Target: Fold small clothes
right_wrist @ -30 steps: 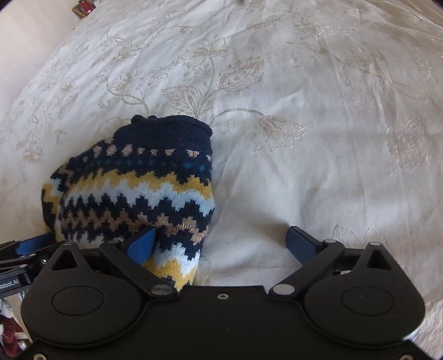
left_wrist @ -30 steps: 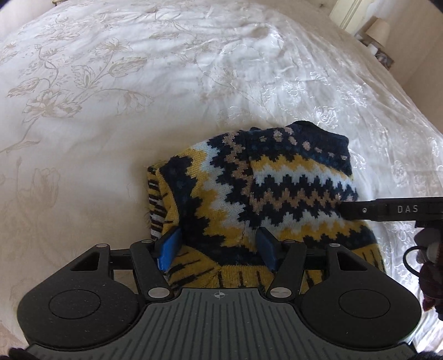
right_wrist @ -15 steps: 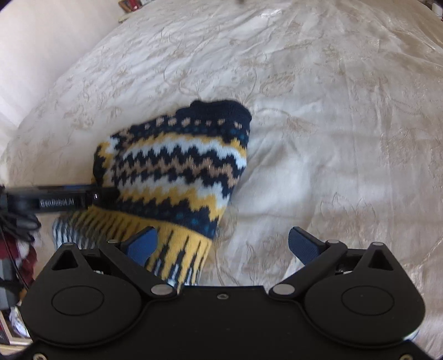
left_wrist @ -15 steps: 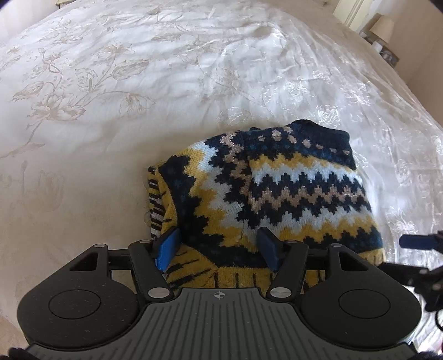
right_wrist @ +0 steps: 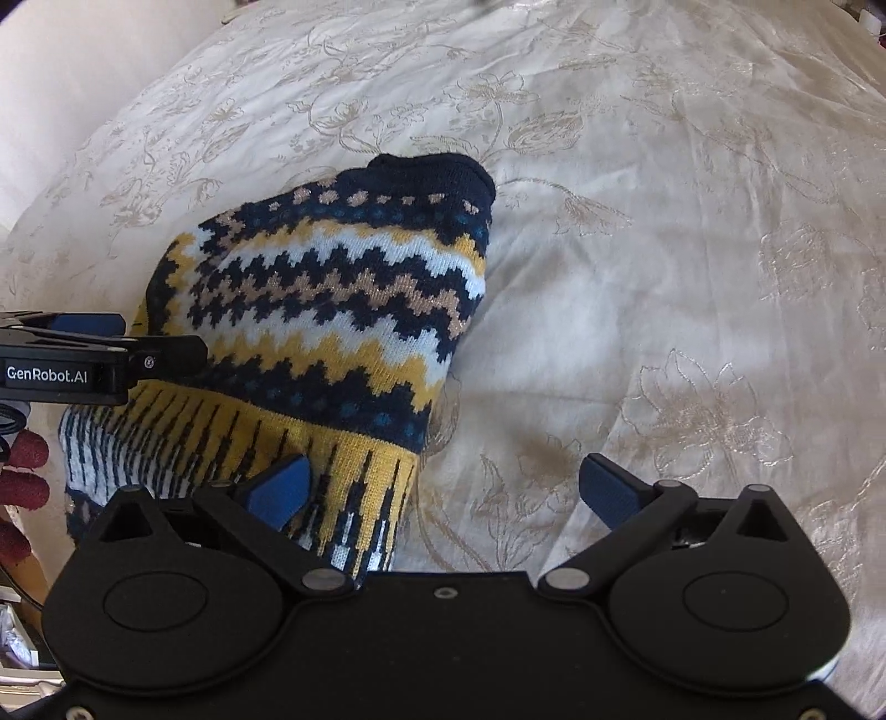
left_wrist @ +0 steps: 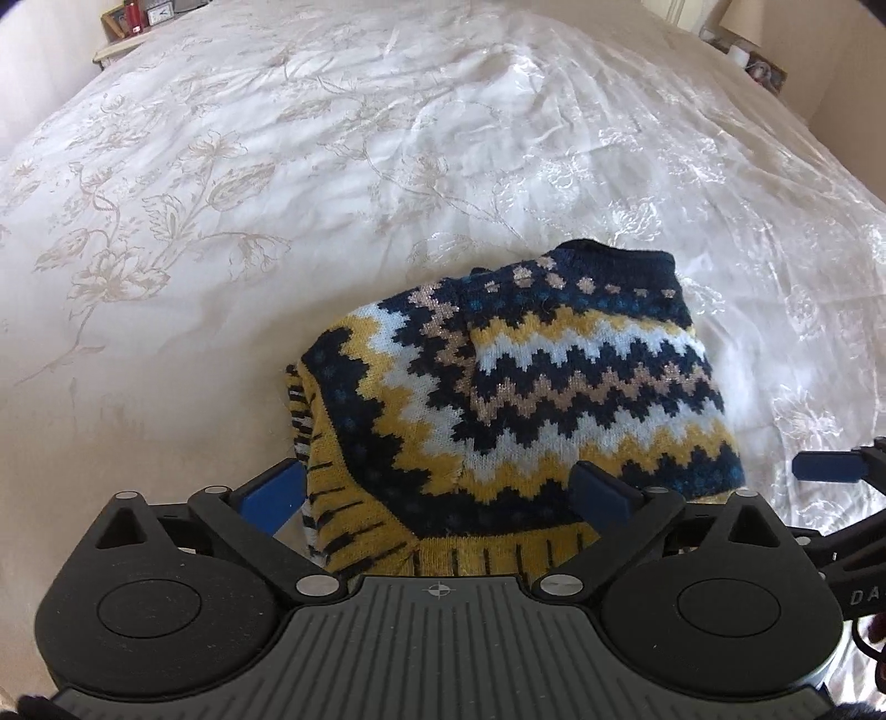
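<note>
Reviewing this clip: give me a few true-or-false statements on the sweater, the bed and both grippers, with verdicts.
1. The navy, yellow and white zigzag knitted sweater lies folded on the cream floral-embroidered bedspread. True.
2. The left gripper is clamped shut on the hem. False: its jaws stand open, astride the hem.
3. The right gripper is open. True.
4. The sweater is plain red. False: it is patterned.

A cream bedspread [left_wrist: 387, 138] with embroidered floral pattern covers the bed. A bedside shelf [left_wrist: 119, 47] with small items stands at far left. Daylight falls across the fabric.
</note>
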Motion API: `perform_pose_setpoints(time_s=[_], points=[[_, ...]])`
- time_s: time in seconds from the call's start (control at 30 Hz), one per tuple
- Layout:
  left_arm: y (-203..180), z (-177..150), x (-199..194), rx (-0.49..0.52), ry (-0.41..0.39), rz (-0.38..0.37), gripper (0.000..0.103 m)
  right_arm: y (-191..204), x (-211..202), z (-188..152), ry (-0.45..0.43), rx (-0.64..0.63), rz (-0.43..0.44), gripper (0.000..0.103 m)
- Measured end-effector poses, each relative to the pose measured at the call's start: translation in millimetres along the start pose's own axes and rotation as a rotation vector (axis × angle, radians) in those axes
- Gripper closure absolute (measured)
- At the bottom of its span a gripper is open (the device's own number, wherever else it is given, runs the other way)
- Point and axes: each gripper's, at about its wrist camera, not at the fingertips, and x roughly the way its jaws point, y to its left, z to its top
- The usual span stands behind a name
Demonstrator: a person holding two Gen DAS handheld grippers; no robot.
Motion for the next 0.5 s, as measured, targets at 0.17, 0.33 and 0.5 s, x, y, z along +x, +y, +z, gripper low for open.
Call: perform_pose_setpoints(time_s=[0.17,0.33,0.5], points=[[0,3,-38,-0.053,-0.029,0.032,0.0,4,-33,-1,-0.083,-0.001,0.002,0.001],[-7,11,-73,-0.03,-0.038,0.096,0.001,7,-58,2,-0.135,0.033,0.012,0.001],[-14,12,-103,-0.024,-0.054,0.151,0.001,13,-74,1,-0.139,0.087,0.017,0.001]])
